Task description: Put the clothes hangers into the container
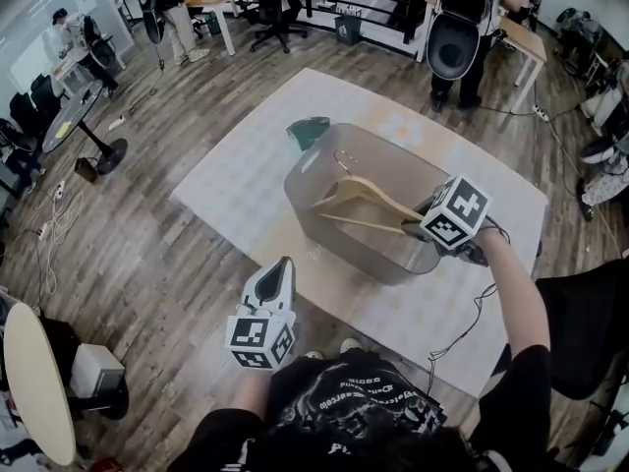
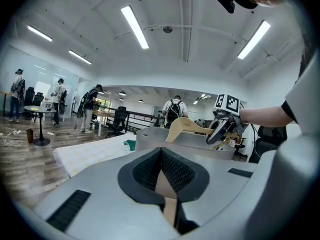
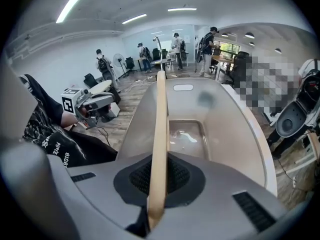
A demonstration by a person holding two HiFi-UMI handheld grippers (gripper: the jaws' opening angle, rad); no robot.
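The task is in its last stretch for this piece, I judge; the right gripper [image 1: 415,229] is clamped on one end of a wooden clothes hanger [image 1: 359,201], held over the open grey container [image 1: 297,193] at the centre of the frame; seen from the side, the hanger rides above the rim, so it is not yet let go inside; the container's bottom looks bare; the left gripper [image 1: 276,281], lower centre, has its jaws together on nothing; no other hanger shows on the white mat [image 1: 231,180].
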